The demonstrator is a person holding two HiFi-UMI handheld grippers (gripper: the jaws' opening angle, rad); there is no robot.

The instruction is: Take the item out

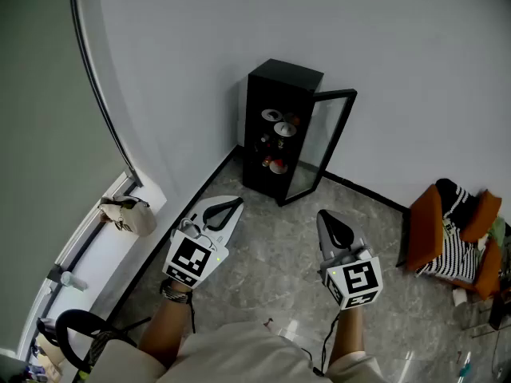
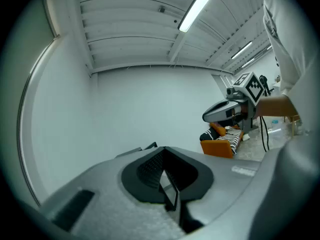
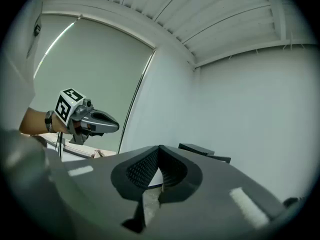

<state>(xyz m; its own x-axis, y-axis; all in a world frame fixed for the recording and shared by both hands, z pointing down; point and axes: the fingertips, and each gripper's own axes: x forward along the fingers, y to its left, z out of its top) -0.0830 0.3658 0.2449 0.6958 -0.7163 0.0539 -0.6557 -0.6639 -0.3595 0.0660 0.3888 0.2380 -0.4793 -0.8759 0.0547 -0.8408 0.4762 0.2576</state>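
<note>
White and red small pieces (image 1: 279, 131) sit on the shelves of a tall black cabinet (image 1: 266, 102) in the corner of the room. They are too small in the head view to say for certain what they are. Its glass door (image 1: 329, 142) stands swung open to the right. They look like cups or bowls, so probably light, stiff, smooth and breakable. A grip across a rim or the narrowest part, without squeezing hard, seems safest.

Both tools hang level and well apart from the cabinet, nothing in either. The left gripper (image 1: 237, 204) has its jaws pressed together, and the right gripper (image 1: 322, 215) likewise shows its jaws closed to a point. An orange chair (image 1: 423, 214) stands off to the right.
</note>
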